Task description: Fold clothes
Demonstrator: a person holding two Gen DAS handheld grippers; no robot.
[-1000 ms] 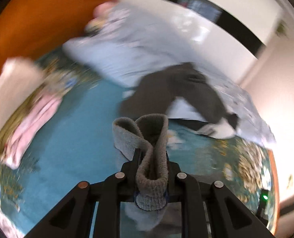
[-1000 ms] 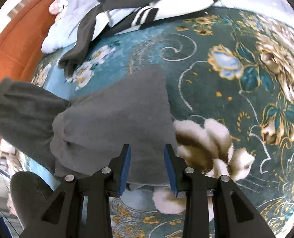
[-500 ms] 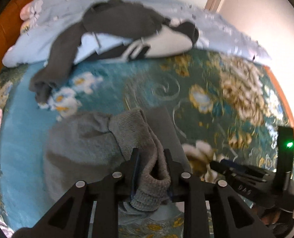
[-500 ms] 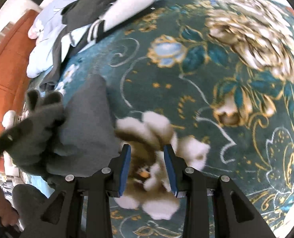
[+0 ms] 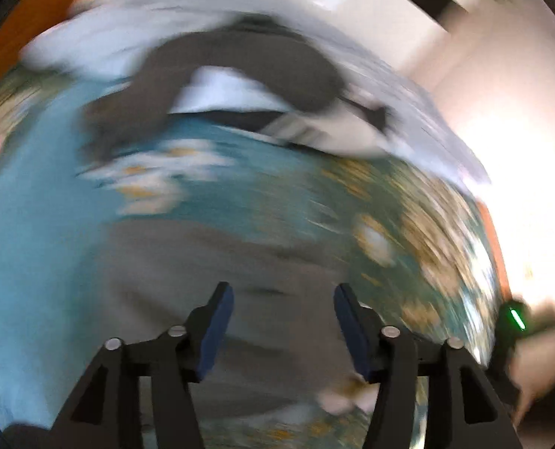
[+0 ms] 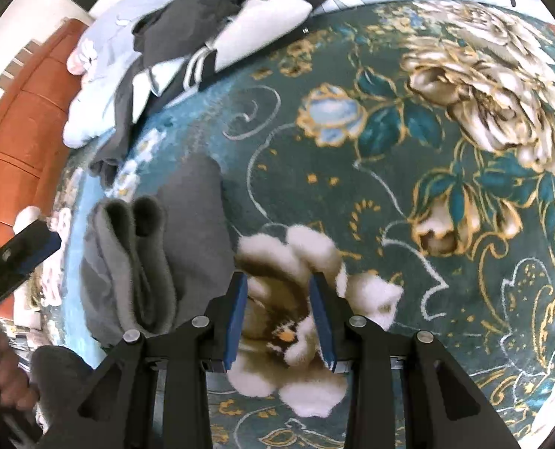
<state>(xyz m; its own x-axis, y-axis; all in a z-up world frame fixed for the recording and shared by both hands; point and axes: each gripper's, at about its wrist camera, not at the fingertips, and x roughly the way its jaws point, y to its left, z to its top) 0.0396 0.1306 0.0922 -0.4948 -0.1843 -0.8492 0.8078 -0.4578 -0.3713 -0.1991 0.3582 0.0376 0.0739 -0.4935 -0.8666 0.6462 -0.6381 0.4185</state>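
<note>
Two tools: I see both with jaws apart and holding nothing, the left tool [image 5: 283, 321] spread wide, the right tool [image 6: 277, 318] narrower.
Garment: the grey fleece garment [image 6: 146, 262] lies folded on the floral bedspread [image 6: 445, 187].
Key relation: from my right tool it sits to the left, long axis running away from me; my left tool hovers directly over it [image 5: 240, 299], so nearer.
Left view: blurred.
</note>
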